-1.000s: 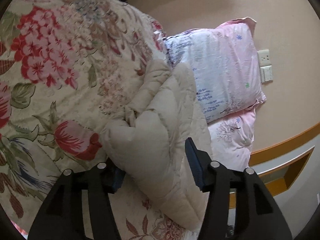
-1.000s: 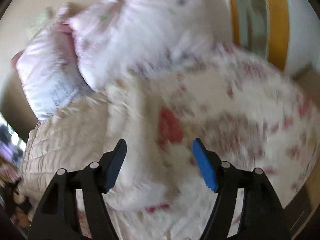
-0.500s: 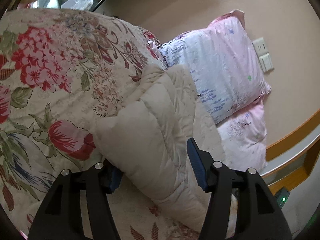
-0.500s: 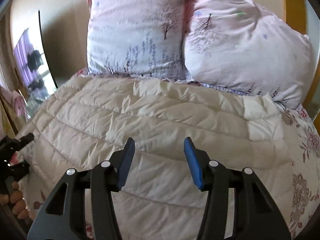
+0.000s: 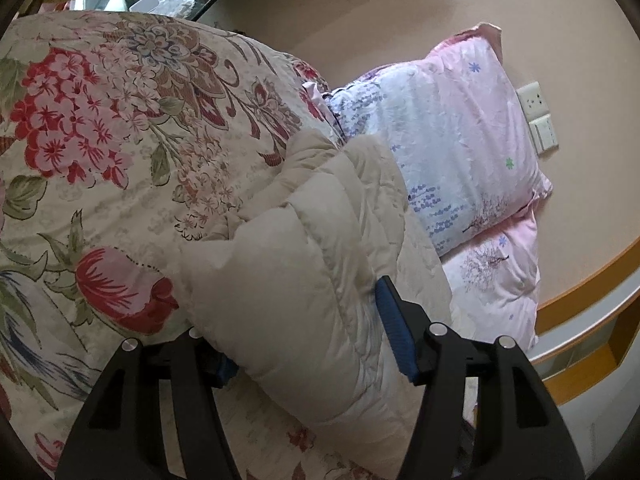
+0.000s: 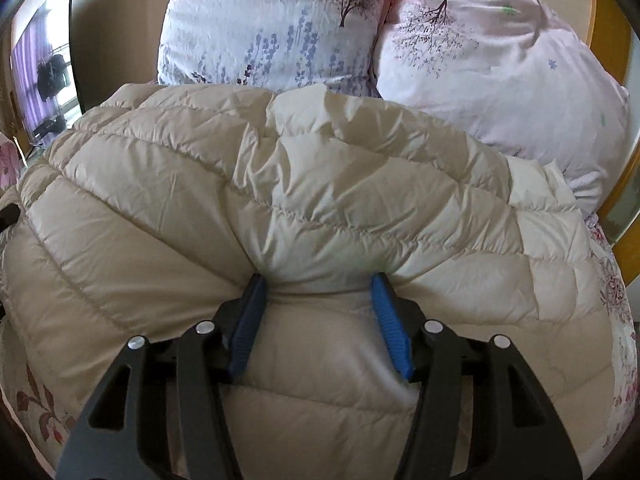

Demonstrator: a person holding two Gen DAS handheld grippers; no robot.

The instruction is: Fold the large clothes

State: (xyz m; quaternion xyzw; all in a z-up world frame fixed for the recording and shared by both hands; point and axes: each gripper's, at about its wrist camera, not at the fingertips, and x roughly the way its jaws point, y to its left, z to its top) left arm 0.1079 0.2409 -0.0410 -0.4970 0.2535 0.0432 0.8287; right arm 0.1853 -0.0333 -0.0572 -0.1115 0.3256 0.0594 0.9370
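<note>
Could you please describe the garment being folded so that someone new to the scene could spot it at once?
Start at the bed with the floral quilt and the two pink pillows at its head. Lying on the quilt in front of those pillows is the puffer jacket. It alone is plain cream, stitched into puffy bands, with no print.

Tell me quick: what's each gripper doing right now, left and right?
Left gripper: shut on a thick fold of the cream puffer jacket.
Right gripper: jaws opening, a bunched ridge of the same jacket between its pads, which touch it.
</note>
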